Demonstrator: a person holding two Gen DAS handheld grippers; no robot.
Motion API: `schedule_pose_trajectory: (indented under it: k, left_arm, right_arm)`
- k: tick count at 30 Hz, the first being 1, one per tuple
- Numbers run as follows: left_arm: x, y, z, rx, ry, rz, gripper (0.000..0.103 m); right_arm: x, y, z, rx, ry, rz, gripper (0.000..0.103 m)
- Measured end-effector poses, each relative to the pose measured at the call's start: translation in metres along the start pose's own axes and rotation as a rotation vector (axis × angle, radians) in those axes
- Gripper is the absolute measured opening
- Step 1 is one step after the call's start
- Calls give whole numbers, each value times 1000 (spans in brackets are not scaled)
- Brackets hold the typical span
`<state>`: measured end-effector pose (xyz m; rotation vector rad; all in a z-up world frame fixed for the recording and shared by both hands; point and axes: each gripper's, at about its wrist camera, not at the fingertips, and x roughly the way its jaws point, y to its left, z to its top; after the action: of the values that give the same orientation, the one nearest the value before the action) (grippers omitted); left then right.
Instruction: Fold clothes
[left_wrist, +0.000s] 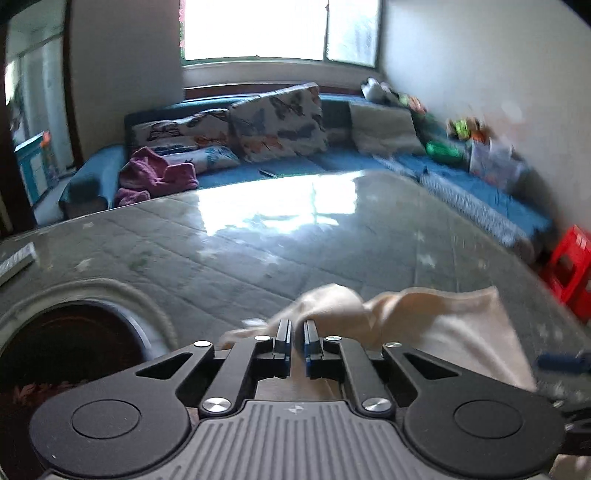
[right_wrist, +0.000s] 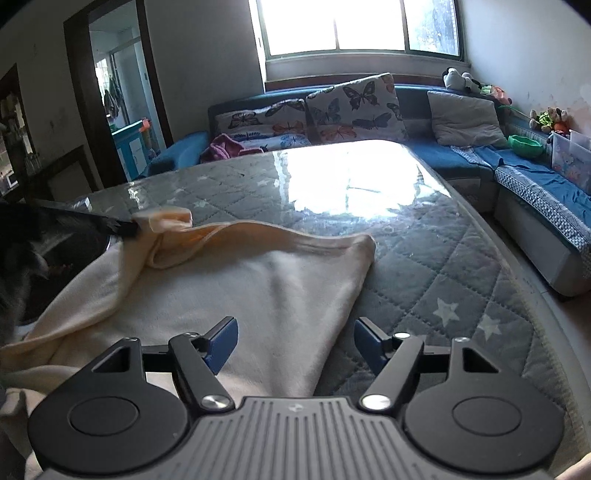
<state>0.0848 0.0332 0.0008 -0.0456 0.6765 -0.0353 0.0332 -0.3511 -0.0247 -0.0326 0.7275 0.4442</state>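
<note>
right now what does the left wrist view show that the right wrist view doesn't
Only the left wrist view shows the left gripper from behind, its jaws nearly shut around a bunched edge of the cream garment, plus a red stool and a round dark opening in the table. Only the right wrist view shows the right gripper wide open above the cloth, and the doorway. Both show the garment, the quilted table, the blue sofa and butterfly cushions.

Glossy quilted star-print table, cream garment spread on it
</note>
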Motion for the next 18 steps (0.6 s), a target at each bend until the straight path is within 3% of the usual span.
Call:
schedule_pose_trajectory:
  k: [7,9,15,18]
  left_arm:
    - [-44,64,-2,-143,-61,124,3]
    - [-52,77,-5,-177,-46,115,3]
    - [-42,38,-9,-62,1,9,9]
    - [-28,6,-14,17,22,-44,29]
  right_arm:
    - [3,3,-5,-12,18,-22,72]
    - [4,3,-5,-10,16,-27,72]
    - [7,8,-2,-9,16,-36,72]
    - [5,10,0,-23,14,-31,72]
